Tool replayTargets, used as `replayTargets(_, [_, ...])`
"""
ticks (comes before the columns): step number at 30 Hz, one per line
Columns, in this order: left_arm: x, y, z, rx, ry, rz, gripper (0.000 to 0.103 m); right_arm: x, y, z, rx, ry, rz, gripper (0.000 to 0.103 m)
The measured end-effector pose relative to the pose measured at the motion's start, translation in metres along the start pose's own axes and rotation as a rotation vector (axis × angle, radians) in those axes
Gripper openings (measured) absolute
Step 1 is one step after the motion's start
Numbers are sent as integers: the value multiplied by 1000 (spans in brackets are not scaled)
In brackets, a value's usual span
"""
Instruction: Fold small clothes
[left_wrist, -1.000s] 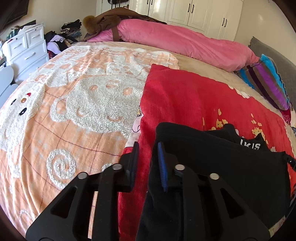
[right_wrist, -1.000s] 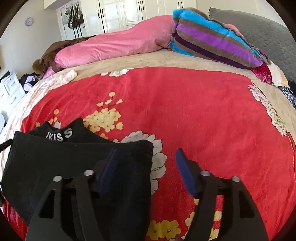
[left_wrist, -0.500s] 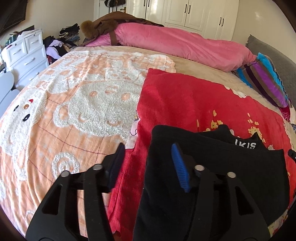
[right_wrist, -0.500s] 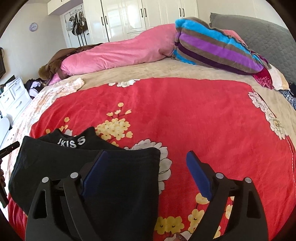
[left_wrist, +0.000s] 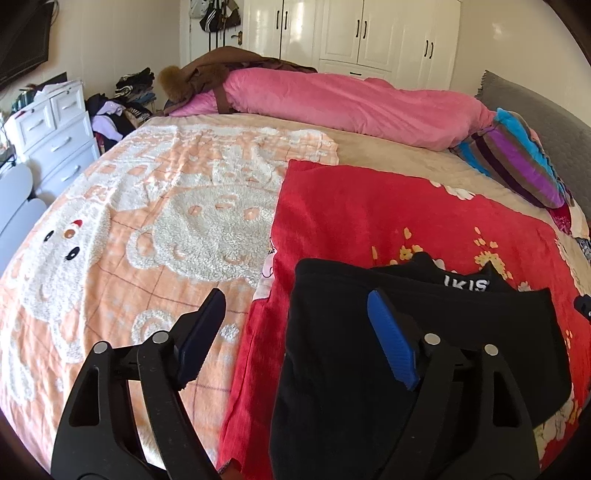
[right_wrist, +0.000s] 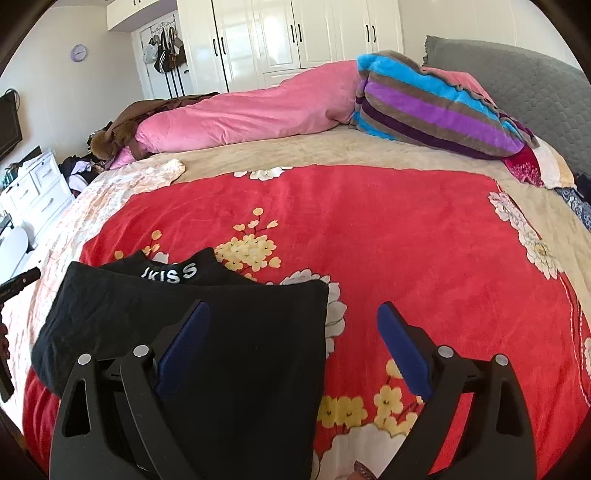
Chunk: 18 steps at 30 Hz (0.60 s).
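The left gripper (left_wrist: 295, 325) is wide open and holds nothing. One finger is over the peach blanket (left_wrist: 147, 229) and the other is over the shorts (left_wrist: 424, 332). The right gripper (right_wrist: 293, 334) is wide open too, with nothing in it. Its left finger is over the shorts (right_wrist: 229, 332) and its right finger is over the red blanket (right_wrist: 388, 229).

The black shorts lie flat on the red blanket, close to the near edge of the bed. They look folded over once, because a waistband (right_wrist: 168, 273) with white letters peeks out from under the far edge.

I think one fold is done and both grippers have let go. Next, each gripper likely needs to grab an edge of the shorts and fold them again to make them smaller.

Far back lie a pink quilt (left_wrist: 351, 99) and a striped blanket (right_wrist: 436, 107).
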<state>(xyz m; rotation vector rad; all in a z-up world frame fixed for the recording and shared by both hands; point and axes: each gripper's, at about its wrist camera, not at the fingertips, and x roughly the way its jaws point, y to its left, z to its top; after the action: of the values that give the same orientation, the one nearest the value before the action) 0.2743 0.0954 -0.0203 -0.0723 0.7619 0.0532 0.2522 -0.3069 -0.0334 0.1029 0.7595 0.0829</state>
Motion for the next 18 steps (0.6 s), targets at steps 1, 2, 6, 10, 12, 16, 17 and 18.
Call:
replayTargets(1, [-4,-1,-1,6,-4,1,72,-3,0,0,7,-1,3,92])
replayTargets(2, [-8,-1,-3,14,-6,4,73,-7,0,0,14,-3,7,92])
replayTargets(6, [-22,5,-11,3,-8,7,73,-19,5,-7,7,10,25,93])
replayTargets(10, [-29,14,-19,-46,14,-10,74,-25,7,-29,14,74,47,93])
replayTargets(12, [-31,15,-27,-53,29,-9,74,-26,6,-42,22,113,50,93])
replayTargets(16, [-27,16,-49,-67,96,-22,74,-21,10,-60,50,184,63,93])
replayTargets(17, [-25,15,-54,-69,116,-27,74,-19,12,-64,53,199,65,92])
replayTargets(18, [-21,13,-61,-67,152,-24,74,-18,13,-67,53,208,65,91])
